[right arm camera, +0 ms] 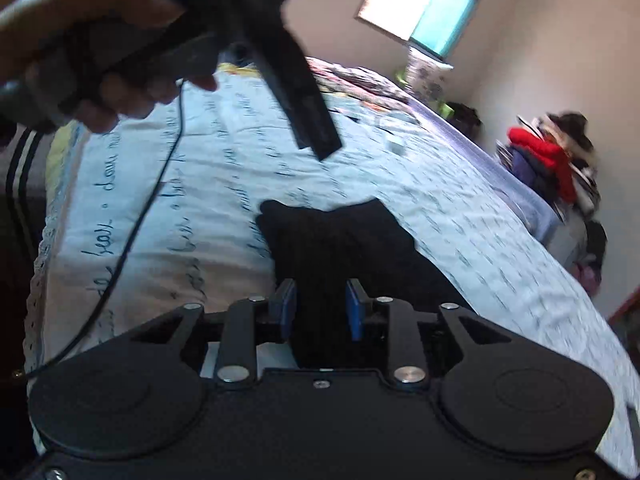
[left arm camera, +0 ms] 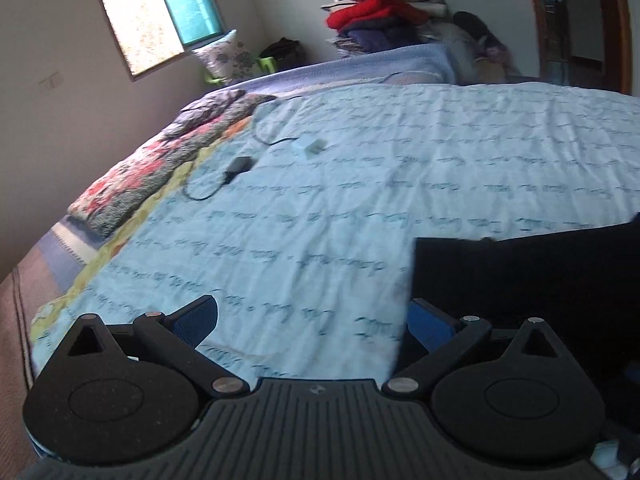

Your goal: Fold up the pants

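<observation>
Now the black fabric pants (right arm camera: 340,240) lie as a compact dark slab on the pale blue quilted bedspread printed with cursive script (right arm camera: 460,216), filling the lower middle of the right wrist view and the lower right of the left wrist view. The right gripper (right arm camera: 320,310) has its blue-padded fingers either side of a ridge of the cloth, with a narrow gap between them; whether the pads actually press the fabric is hard to tell, since black cloth and black housing merge. The left gripper (left arm camera: 316,320) stands wide apart over bare bedspread with nothing between its pads, just left of the pants' edge.

To do this step well, I judge the right pads should bite all layers of the fold together, low at the edge, and the left gripper should take the near corner so the cloth lifts evenly rather than sagging.

The pants look matte, soft and thick, with a squared corner and a wavy far hem. The bedspread is lightly puckered. A floral patterned folded blanket (left arm camera: 152,168) lies at middle left, beside a thin black cable (left arm camera: 208,192).
</observation>
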